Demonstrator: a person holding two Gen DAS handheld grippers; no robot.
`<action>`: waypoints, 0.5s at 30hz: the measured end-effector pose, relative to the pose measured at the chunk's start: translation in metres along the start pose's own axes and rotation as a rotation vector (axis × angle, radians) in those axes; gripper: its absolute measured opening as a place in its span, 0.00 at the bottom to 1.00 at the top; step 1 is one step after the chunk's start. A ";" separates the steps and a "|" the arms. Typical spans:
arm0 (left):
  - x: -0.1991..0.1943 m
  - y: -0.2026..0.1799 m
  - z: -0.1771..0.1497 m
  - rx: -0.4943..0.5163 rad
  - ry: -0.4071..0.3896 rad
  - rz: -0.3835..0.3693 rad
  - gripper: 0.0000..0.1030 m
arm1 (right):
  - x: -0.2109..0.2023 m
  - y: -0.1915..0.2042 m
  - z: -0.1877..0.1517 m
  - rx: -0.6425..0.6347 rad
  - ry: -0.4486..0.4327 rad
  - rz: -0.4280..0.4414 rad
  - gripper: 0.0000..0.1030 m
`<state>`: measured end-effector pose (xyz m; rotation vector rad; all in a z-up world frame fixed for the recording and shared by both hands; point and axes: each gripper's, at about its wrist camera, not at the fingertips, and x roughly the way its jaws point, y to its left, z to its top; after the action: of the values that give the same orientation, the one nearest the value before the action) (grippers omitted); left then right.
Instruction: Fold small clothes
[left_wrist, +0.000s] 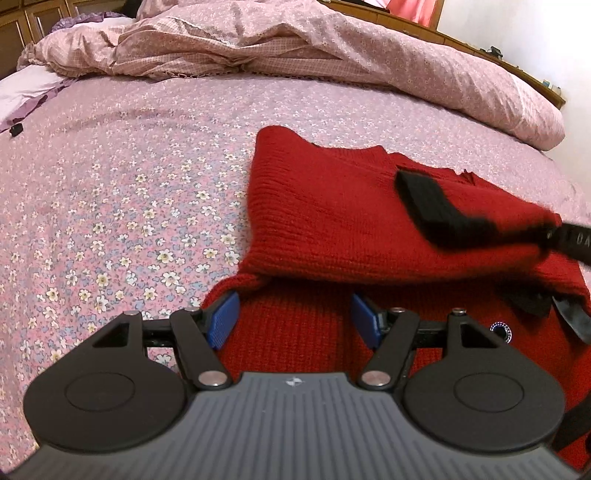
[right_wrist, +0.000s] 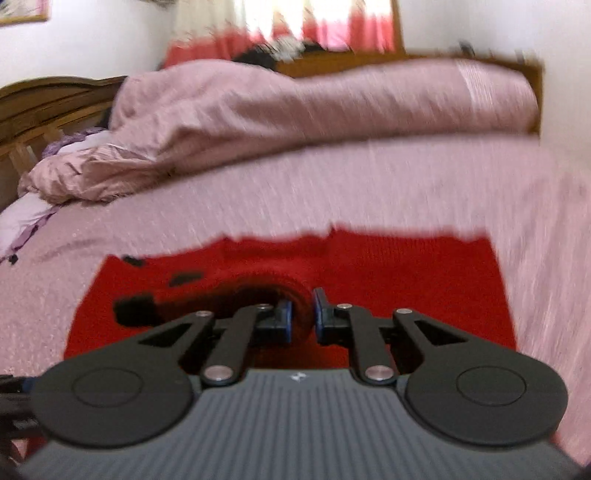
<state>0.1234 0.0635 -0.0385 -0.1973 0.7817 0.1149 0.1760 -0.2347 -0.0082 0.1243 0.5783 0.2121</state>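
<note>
A red knit sweater (left_wrist: 332, 206) lies on the flowered bedspread (left_wrist: 110, 206), its near part folded over into a thick layer. My left gripper (left_wrist: 294, 319) hovers low over the sweater's near edge, its blue pads (left_wrist: 223, 319) wide apart with flat red knit beneath them. My right gripper (right_wrist: 301, 314) shows only a narrow gap, with a bunch of red knit pinched between its pads. In the left wrist view one of its fingers (left_wrist: 436, 210) reaches in from the right across the raised fold. The right wrist view is motion-blurred. Black trim (right_wrist: 133, 312) shows on the sweater (right_wrist: 406, 280).
A crumpled pink duvet (left_wrist: 295, 48) is heaped along the far side of the bed. A wooden bed frame (left_wrist: 517, 70) and a white wall lie behind it. Pale purple pillows (left_wrist: 22, 92) sit at the far left. Open bedspread stretches left of the sweater.
</note>
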 end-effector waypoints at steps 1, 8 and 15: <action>0.000 0.001 0.000 -0.003 0.000 -0.001 0.69 | 0.001 -0.007 -0.004 0.031 0.004 -0.005 0.28; 0.002 -0.001 -0.001 0.007 -0.004 0.012 0.69 | -0.014 -0.046 -0.010 0.193 -0.048 -0.044 0.54; 0.002 0.000 0.000 0.000 -0.001 0.013 0.69 | -0.026 -0.074 -0.021 0.279 -0.047 -0.099 0.53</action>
<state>0.1248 0.0635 -0.0404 -0.1919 0.7825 0.1274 0.1556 -0.3116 -0.0248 0.3688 0.5631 0.0308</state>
